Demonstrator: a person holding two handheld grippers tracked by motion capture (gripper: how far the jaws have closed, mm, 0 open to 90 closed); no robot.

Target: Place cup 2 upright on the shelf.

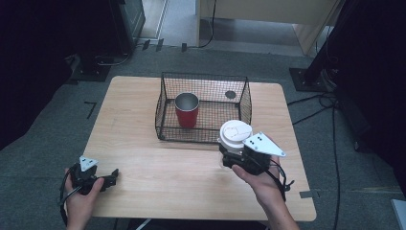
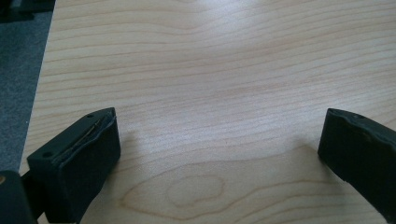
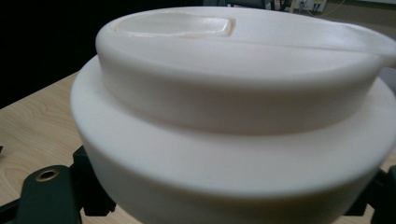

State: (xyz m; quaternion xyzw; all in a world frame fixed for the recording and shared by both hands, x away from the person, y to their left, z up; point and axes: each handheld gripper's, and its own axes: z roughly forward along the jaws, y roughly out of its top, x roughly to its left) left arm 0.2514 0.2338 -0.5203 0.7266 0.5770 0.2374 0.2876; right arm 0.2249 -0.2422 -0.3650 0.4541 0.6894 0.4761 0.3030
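Right hand-held gripper (image 1: 229, 154) clamps the white lid (image 1: 235, 131) beside the basket (image 1: 165, 106), wrist angled inward.

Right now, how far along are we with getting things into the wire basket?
Done: the red cup stands upright inside the wire basket. In hand: the right hand-held gripper is shut on the white-lidded cup, held just in front of the basket's near right corner. Left: it probably goes over the rim and down beside the red cup. The left hand-held gripper rests open on the table, holding nothing.
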